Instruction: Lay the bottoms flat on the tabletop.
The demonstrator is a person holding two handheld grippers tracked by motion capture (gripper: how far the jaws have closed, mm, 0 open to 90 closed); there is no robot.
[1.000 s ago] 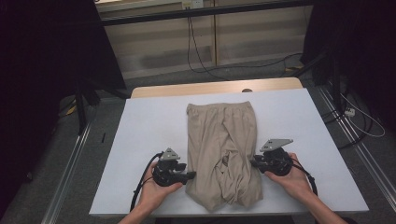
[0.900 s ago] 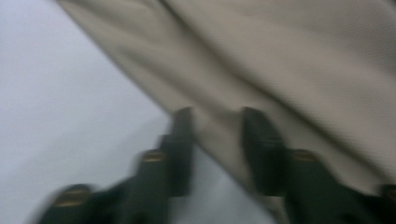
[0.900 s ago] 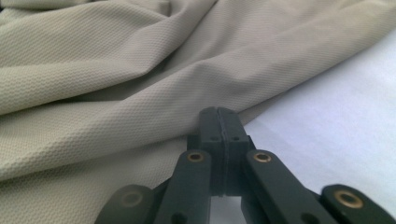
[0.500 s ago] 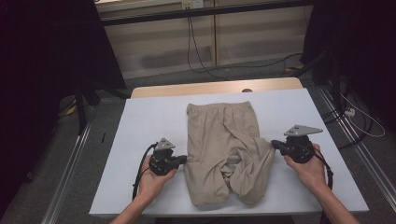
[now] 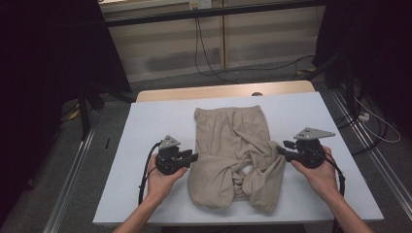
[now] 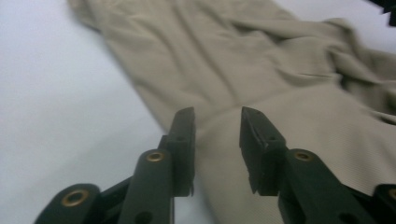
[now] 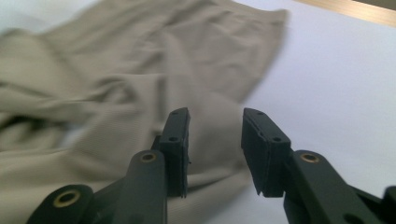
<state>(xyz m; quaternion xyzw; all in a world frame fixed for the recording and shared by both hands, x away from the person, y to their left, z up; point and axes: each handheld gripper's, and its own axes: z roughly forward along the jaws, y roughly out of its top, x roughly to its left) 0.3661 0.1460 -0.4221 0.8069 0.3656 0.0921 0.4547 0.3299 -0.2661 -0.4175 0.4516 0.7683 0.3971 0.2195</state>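
Dark room with grey floor (image 5: 58, 194) and trailing cables (image 5: 209, 58). White table (image 5: 145, 126), wooden strip at far edge. Beige trousers (image 5: 233, 145) lying rumpled mid-table, waistband far. Left gripper (image 5: 194, 157) at trousers' left edge, jaws spread. Right gripper (image 5: 280, 151) at right edge, jaws likewise spread, empty.

Trousers (image 5: 235, 155) lie on table (image 5: 145, 131), betw. both grippers. L gripper (image 5: 194, 157) sits just off trousers' left edge; cloth spreads ahead & to its right (image 6: 261, 65), bare table to its left. R gripper (image 5: 280, 150) at trousers' right edge; cloth ahead & to its left (image 7: 116, 70), bare table to its right. Waistband end lies beyond both grippers, folded legs nearer the person.
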